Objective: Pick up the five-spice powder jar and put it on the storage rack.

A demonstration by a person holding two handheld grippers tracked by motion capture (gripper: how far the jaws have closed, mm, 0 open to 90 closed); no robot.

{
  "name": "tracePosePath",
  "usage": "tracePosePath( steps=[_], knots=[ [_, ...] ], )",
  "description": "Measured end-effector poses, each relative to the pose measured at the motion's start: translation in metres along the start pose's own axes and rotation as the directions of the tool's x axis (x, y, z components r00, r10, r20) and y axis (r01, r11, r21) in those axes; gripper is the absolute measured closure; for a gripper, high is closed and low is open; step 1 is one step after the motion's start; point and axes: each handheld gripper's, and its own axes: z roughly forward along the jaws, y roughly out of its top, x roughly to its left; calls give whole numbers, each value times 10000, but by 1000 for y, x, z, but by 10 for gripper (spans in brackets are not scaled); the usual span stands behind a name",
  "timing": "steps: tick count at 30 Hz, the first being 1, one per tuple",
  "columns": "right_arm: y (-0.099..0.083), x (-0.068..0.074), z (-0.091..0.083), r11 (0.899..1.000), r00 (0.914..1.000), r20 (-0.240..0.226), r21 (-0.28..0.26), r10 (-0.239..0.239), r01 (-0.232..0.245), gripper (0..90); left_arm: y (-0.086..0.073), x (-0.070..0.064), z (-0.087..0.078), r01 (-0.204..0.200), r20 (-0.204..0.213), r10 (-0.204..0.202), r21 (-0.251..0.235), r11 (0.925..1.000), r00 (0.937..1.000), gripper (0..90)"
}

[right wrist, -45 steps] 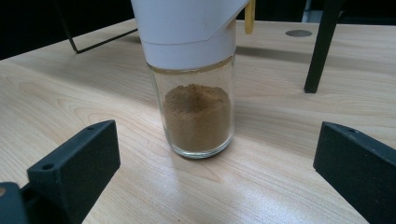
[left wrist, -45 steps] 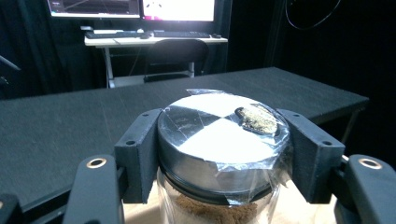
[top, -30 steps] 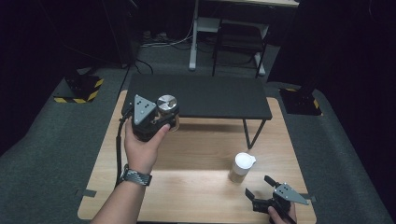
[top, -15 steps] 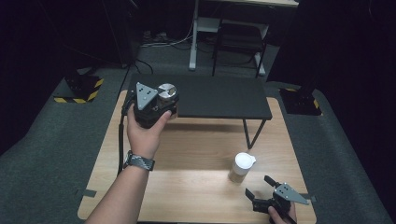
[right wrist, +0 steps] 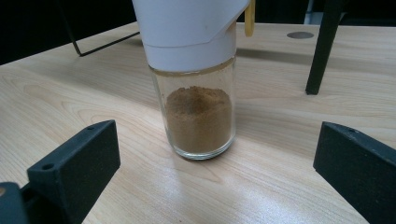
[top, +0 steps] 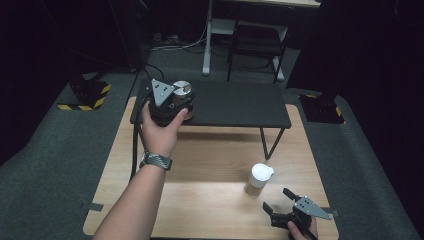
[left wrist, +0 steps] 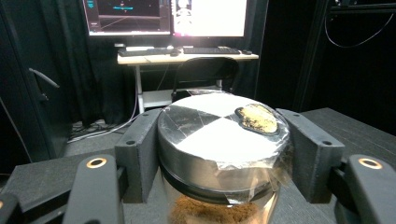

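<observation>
High view: the left gripper (top: 172, 102) sits in the upper left of the frame, over the near left end of the black shelf (top: 235, 104), clamped around a silver-lidded jar (top: 182, 89), while the right gripper (top: 281, 207) waits at the bottom right of the wooden table (top: 200, 165), its jaws spread wide, just below and to the right of the white-capped jar (top: 259, 178). Left gripper view: the two black pads (left wrist: 138, 154) press against either side of the silver-lidded jar at the centre of the frame, high up at the lid and the rim under it, with brown powder visible through the glass at the bottom edge; whether the jar's base rests on the shelf I cannot tell. Gripping so near the lid, the jar could likely swing or slip if the hand tilts, and letting go before the base is seated could tip it off the shelf's near edge. Right gripper view: the white-capped jar stands upright in the centre, about a third full of brown powder, between the parted jaws but touching neither. A hurried closing from here could nudge it over.
</observation>
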Motion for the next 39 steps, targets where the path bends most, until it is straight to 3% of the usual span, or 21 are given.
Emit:
tracePosePath(
  steps=[19,28,39],
  knots=[
    [-1,0,-1,10000,10000,-23,-60,1,-1,4,-7,-4,23,6,-72,-5,82,10000,10000,350],
    [-1,0,-1,10000,10000,-12,-78,3,-4,4,-9,-6,23,-92,-89,92,54,9999,9999,345],
    [-3,-1,-1,9998,10000,-10,-155,81,-81,4,-11,-4,24,87,-48,-86,165,9998,10000,319]
  ],
)
